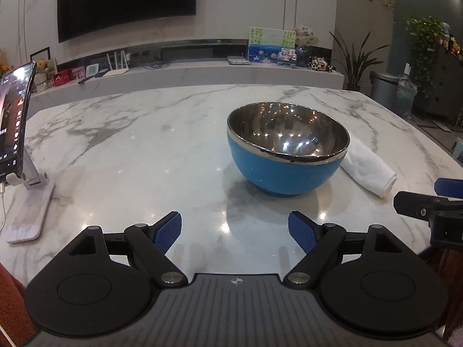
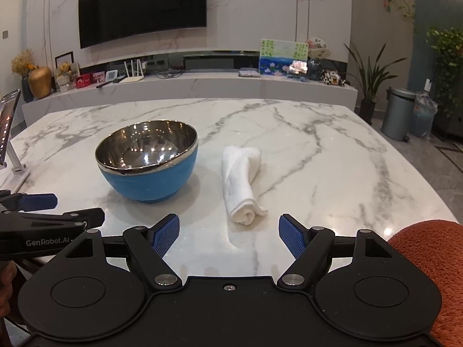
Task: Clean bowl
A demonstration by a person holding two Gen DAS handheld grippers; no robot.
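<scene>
Both your tools were spread apart, empty: left tool, right tool. Bowl sat upright on the desk, rolled towel just right of it.

The left gripper is matte black plastic, with two round discs at its base, silver pivot screws on angled link arms, and blue ribbed fingertip pads. The right gripper is built the same; white "GenRobot.AI" lettering marks the left one's side. A fuzzy rust-orange sleeve shows beside it.
</scene>
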